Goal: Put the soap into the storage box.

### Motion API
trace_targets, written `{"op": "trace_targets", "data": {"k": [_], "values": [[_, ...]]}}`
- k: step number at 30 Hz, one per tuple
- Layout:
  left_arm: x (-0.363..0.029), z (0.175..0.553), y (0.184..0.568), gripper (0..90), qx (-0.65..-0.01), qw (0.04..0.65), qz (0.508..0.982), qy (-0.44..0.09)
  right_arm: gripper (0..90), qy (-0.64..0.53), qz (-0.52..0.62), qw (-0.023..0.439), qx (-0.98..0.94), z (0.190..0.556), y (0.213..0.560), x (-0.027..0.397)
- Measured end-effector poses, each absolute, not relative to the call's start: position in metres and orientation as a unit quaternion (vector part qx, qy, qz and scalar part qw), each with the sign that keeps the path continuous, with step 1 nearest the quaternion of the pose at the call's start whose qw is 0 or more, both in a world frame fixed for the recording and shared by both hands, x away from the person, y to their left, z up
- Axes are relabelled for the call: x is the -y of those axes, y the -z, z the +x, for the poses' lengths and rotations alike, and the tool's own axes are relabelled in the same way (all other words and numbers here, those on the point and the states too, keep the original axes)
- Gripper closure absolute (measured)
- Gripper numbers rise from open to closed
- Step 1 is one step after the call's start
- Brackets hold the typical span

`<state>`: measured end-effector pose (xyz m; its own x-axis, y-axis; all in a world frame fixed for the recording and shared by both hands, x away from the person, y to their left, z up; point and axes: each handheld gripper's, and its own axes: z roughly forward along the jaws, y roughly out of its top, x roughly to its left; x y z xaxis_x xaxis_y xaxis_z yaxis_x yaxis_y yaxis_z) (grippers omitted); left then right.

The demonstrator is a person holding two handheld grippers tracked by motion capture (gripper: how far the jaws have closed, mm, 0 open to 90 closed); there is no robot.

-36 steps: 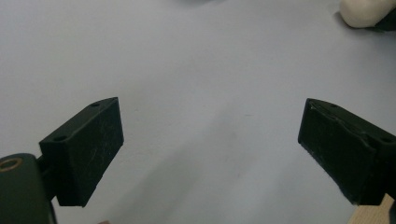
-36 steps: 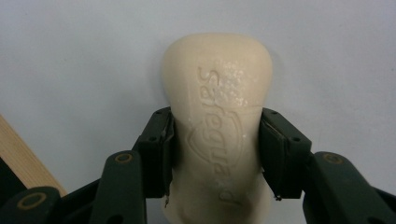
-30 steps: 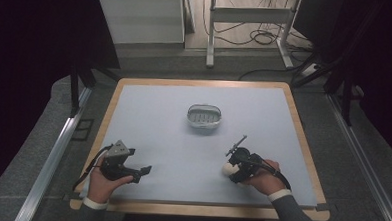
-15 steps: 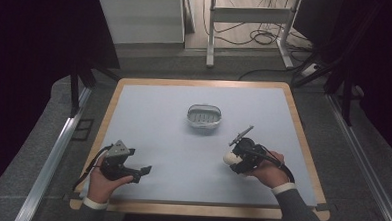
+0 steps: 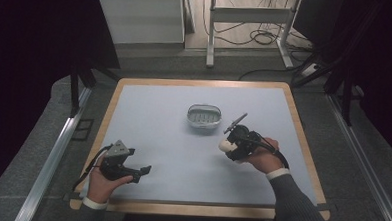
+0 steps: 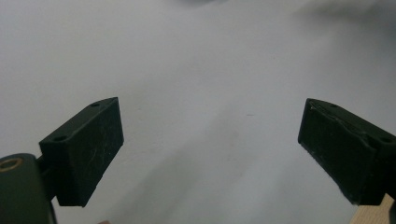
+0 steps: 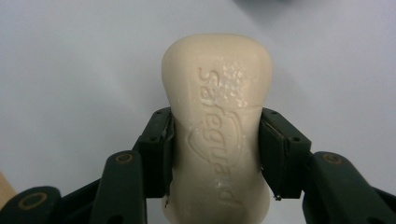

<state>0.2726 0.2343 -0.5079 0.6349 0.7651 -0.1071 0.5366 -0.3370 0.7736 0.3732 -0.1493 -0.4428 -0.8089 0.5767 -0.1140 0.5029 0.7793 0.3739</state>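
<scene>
Soap bar [image 7: 216, 126] clamped in right tool [image 7: 215, 154].

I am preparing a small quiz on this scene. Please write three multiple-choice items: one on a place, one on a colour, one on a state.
1. Where is the soap dish?
A. Near the table's middle, beyond the right gripper
B. In the left gripper
C. On the floor

2. What colour is the soap bar?
A. Green
B. Cream
C. Blue

3. How does the left gripper stand?
A. Shut on the soap
B. Shut on the dish
C. Open, with nothing between its jaws

Answers:
1 A: the high view shows the dish on the pale mat, just past the right gripper.
2 B: the right gripper view shows a cream bar clamped between the jaws.
3 C: the left gripper view shows the jaws wide apart over bare table.
</scene>
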Motion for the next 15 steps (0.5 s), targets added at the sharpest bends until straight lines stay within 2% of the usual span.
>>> {"op": "trace_targets", "data": {"k": [15], "values": [[-0.235,0.273,0.509,7.3,-0.403,0.419,0.803,-0.130,49.5,-0.181,0.272,0.125,-0.937,0.403,0.434,0.139]]}}
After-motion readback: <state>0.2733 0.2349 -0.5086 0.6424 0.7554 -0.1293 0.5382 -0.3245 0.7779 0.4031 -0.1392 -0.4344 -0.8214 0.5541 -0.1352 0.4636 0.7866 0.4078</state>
